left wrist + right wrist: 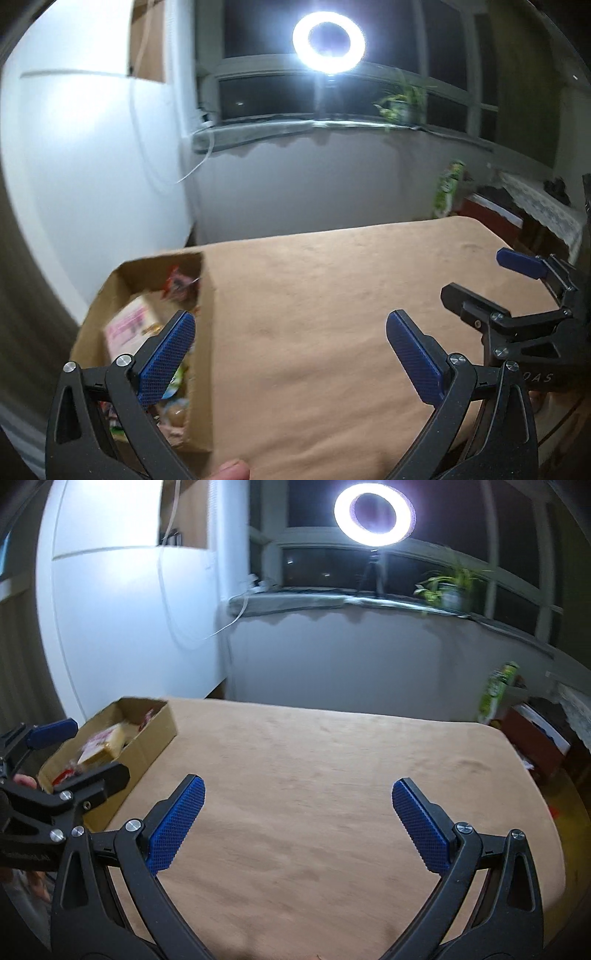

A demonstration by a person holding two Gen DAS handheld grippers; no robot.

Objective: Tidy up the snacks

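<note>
You have one cardboard box point(110, 295) of snacks point(129, 325) at ten o'clock on the surface point(314, 295). Both your left gripper point(290, 354) and right gripper point(297, 823) have fingers spread, empty. Only the left view shows packets down the box.

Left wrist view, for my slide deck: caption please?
Open left gripper above snack box on tan table.

table cover point(332, 775): tan; box point(155, 734): brown | pads point(177, 823): blue (mesh-textured)

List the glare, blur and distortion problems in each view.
Left wrist view: the ring light blows out white; the snacks in the cardboard box are motion-smeared; fisheye bends the windowsill. Right wrist view: the same ring light flares, the green packet at right is blurred, and the corners vignette black.
</note>
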